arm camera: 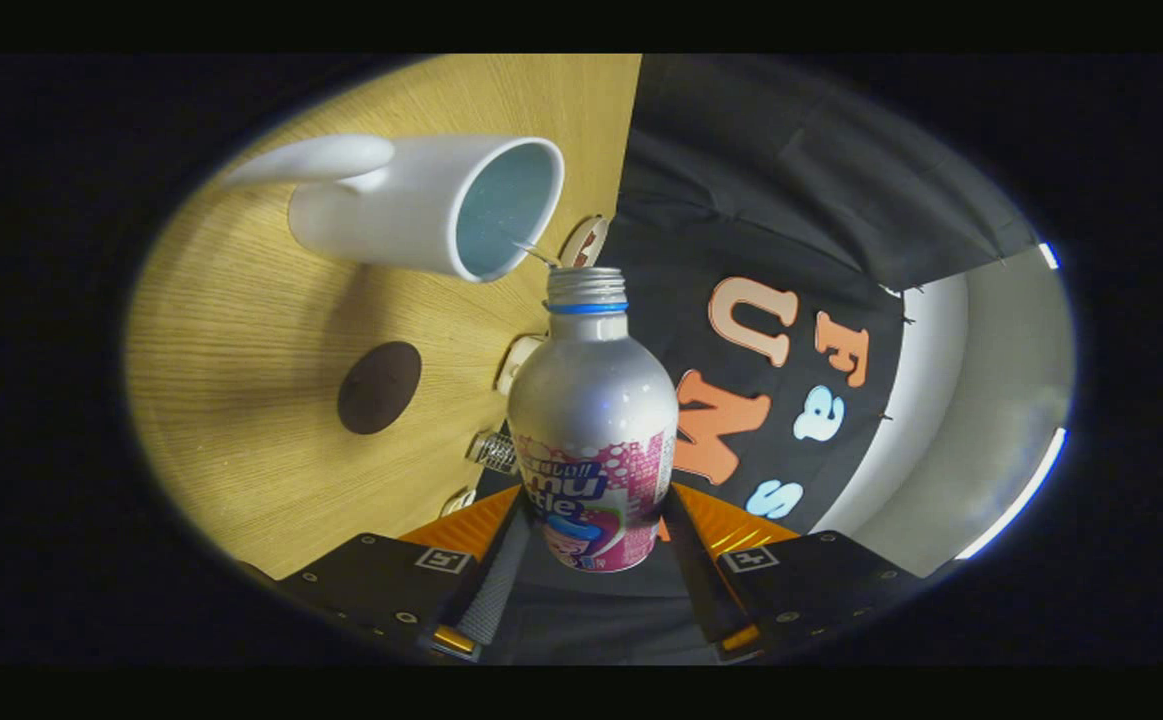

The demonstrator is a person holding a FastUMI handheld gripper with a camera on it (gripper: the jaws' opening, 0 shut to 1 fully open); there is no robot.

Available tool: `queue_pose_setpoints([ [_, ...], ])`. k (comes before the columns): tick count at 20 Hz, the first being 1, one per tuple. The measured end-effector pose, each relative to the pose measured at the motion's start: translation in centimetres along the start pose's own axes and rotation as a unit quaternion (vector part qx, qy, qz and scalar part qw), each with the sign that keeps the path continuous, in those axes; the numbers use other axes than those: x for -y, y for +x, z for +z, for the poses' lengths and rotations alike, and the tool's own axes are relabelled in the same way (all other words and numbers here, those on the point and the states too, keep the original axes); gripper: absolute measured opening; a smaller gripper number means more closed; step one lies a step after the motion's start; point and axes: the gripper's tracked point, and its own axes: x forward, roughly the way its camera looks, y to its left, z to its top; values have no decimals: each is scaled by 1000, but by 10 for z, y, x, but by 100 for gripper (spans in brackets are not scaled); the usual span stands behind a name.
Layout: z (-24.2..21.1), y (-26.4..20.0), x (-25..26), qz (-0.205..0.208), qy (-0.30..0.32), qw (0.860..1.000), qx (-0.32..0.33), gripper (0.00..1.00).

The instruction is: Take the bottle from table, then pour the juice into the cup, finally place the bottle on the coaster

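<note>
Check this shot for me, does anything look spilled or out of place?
Nothing looks spilled. The gripper is shut on the silver aluminium bottle, tipped with its open mouth at the rim of the white ceramic cup. The round dark brown coaster lies bare on the wooden table.

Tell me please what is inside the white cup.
The white cup shows a pale bluish inner wall; no liquid is clearly visible, and its bottom cannot be judged. The bottle, clamped between the jaws, has its open mouth near the rim.

I hold the silver bottle (591, 420), uncapped, tipped with its mouth at the white cup's (421, 205) rim. The dark round coaster (379, 387) lies on the wood nearby.
</note>
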Motion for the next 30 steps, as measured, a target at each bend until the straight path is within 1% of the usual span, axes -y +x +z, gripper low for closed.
queue_pose_setpoints([
  [14,5,-3,-2,3,-20,1000,6,75],
  [30,7,-7,-1,7,-15,1000,7,75],
])
